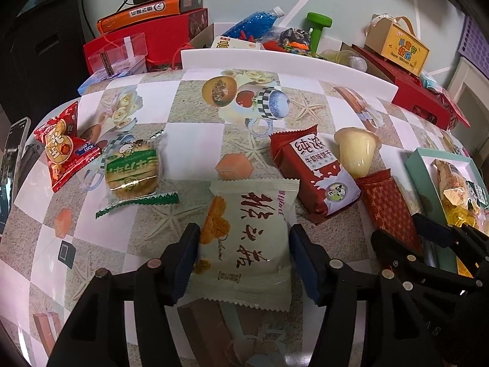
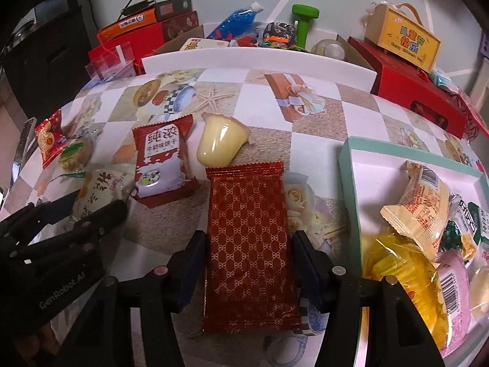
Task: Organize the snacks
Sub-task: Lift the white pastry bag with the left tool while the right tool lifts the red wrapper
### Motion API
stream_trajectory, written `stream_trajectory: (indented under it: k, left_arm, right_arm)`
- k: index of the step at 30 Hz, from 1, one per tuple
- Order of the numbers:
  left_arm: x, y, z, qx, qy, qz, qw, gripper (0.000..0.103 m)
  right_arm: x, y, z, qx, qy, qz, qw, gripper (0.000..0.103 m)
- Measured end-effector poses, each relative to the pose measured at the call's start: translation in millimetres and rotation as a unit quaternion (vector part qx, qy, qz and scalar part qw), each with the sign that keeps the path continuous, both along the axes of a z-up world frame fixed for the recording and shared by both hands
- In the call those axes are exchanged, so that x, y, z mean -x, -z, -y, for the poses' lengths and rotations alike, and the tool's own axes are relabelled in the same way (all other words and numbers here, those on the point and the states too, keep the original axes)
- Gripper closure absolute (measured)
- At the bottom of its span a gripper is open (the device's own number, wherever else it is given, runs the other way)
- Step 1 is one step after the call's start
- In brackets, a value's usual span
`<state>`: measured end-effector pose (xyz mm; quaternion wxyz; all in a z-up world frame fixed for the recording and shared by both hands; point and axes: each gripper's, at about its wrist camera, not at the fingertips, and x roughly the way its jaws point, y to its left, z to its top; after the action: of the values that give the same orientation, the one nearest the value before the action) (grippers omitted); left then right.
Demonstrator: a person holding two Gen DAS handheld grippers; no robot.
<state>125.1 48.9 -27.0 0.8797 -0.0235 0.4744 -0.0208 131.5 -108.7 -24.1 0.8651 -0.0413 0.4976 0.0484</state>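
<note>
My left gripper is open, its jaws on either side of a cream snack packet that lies flat on the table. My right gripper is open, its jaws astride a dark red patterned packet, also flat on the table. A red milk-biscuit packet and a pale yellow jelly cup lie just beyond. A green-wrapped biscuit and a red peanut packet lie at the left. A teal-rimmed tray at the right holds several snacks.
A white board stands along the table's far edge, with red boxes, a blue bottle, a green dumbbell and a yellow gift box behind it. A phone lies at the far left.
</note>
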Motion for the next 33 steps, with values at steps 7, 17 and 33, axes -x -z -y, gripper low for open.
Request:
stream_trajectory:
  k: [7,17,33]
  left_arm:
    - [0.1,-1.6,-1.2,0.001,-0.006,0.002,1.0000,0.042]
    - [1.2,-7.4,-7.7,0.025,-0.013,0.004,0.9996,0.048]
    - [13.0,-50.0,-8.0,0.037,-0.009,0.057,0.9976,0.048]
  right_arm:
    - [0.0,-1.2,5.9,-0.003,0.014,-0.001,1.000,0.050]
    - [1.3,-11.5,17.5,-0.026,0.035,0.003,0.999,0.055]
    - [13.8,-54.9,27.0,-0.040,0.045,0.051,0.997,0.055]
